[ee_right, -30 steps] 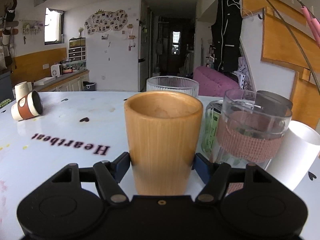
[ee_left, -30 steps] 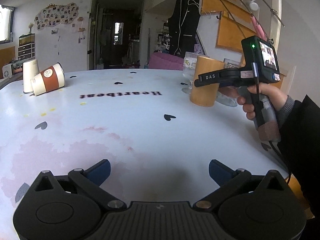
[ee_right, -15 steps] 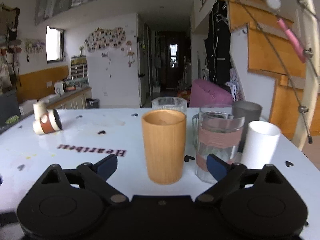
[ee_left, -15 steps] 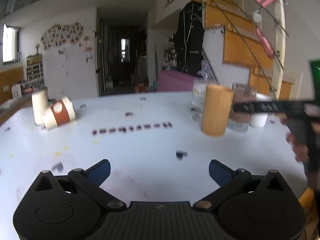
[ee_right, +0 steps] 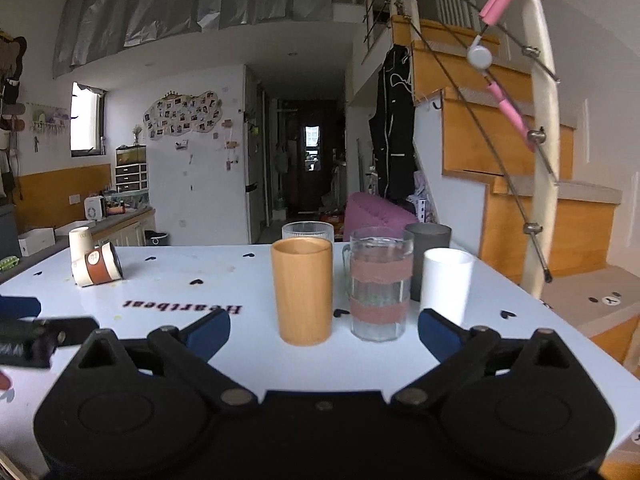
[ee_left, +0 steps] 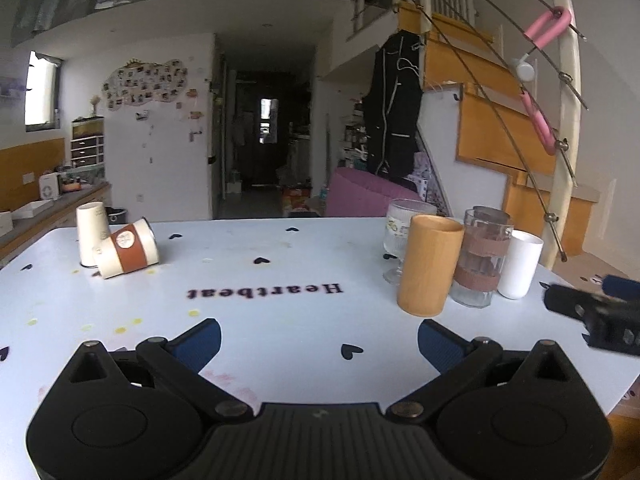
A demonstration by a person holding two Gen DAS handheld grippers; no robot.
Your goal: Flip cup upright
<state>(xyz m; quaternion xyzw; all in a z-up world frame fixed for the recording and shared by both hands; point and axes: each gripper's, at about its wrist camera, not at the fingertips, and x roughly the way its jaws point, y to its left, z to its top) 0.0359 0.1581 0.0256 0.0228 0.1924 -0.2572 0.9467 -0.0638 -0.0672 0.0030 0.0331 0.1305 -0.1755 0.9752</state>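
A wooden cup (ee_left: pixel 430 266) stands upright on the white table (ee_left: pixel 280 320), mouth up; it also shows in the right wrist view (ee_right: pixel 302 290). A paper cup with a brown sleeve (ee_left: pixel 126 254) lies on its side at the far left, also in the right wrist view (ee_right: pixel 98 269). My left gripper (ee_left: pixel 319 346) is open and empty near the table's front edge. My right gripper (ee_right: pixel 324 334) is open and empty, pulled back in front of the wooden cup.
A white paper cup (ee_left: pixel 91 233) stands mouth down beside the lying one. Next to the wooden cup stand a glass mug with pink bands (ee_right: pixel 380 284), a white cup (ee_right: pixel 446 282), a grey cup (ee_right: pixel 428 236) and a ribbed glass (ee_left: pixel 402 240). A stair railing rises at the right.
My right gripper has let go of the wooden cup, opened wide and drawn back from it. My left gripper has tilted up and pulled back; the cup stays upright.
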